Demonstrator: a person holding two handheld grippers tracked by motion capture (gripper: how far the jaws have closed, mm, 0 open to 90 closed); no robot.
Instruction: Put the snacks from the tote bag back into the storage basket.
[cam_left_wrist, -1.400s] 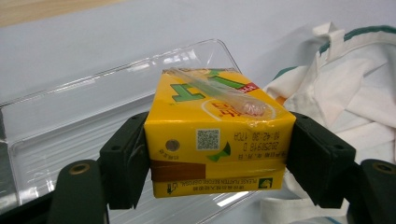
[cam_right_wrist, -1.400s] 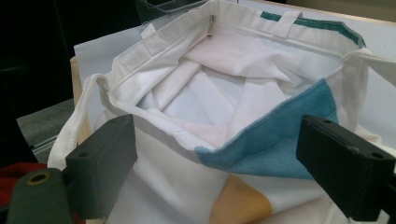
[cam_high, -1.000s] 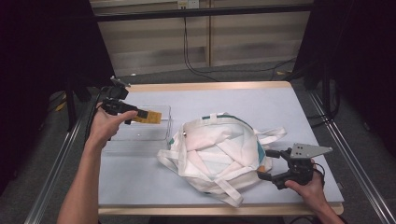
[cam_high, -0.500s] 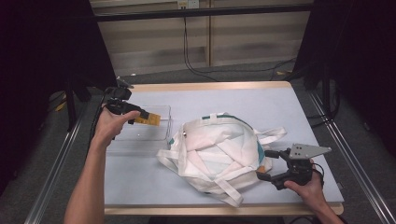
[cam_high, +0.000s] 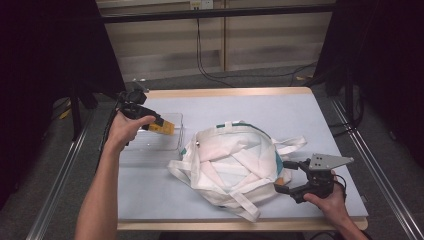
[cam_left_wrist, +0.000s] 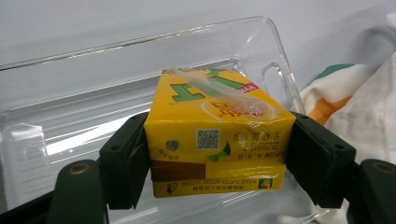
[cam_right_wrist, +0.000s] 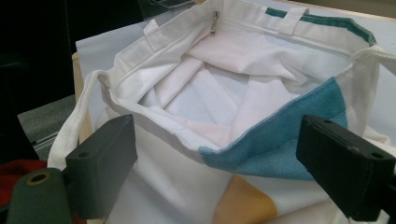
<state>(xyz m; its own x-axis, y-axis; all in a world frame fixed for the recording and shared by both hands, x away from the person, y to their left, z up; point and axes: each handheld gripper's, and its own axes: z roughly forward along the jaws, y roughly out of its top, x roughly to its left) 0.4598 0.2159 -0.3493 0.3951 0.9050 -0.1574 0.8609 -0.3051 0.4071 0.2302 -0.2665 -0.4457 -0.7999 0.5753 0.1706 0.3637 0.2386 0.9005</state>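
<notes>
A yellow drink carton (cam_left_wrist: 217, 140) with a wrapped straw on its top sits between the pads of my left gripper (cam_left_wrist: 217, 165), which is shut on it. In the high view the carton (cam_high: 164, 127) hangs over the clear plastic tray (cam_high: 150, 146) at the table's left. A white cloth tote bag (cam_high: 232, 162) with teal and orange patches lies crumpled at the middle, its mouth open. My right gripper (cam_high: 284, 177) is at the bag's right edge, open. Its fingers (cam_right_wrist: 102, 161) stand wide on either side of the bag's rim (cam_right_wrist: 196, 140) without pressing it.
The tray's clear wall (cam_left_wrist: 93, 70) stands behind the carton, and part of the bag (cam_left_wrist: 359, 102) lies to its right. The table has a pale blue top (cam_high: 280, 112) with a wooden edge. Black frames and cables stand beyond it.
The left hand has shifted a little to the right over the tray with the carton still held. The right hand and the bag have not moved.
</notes>
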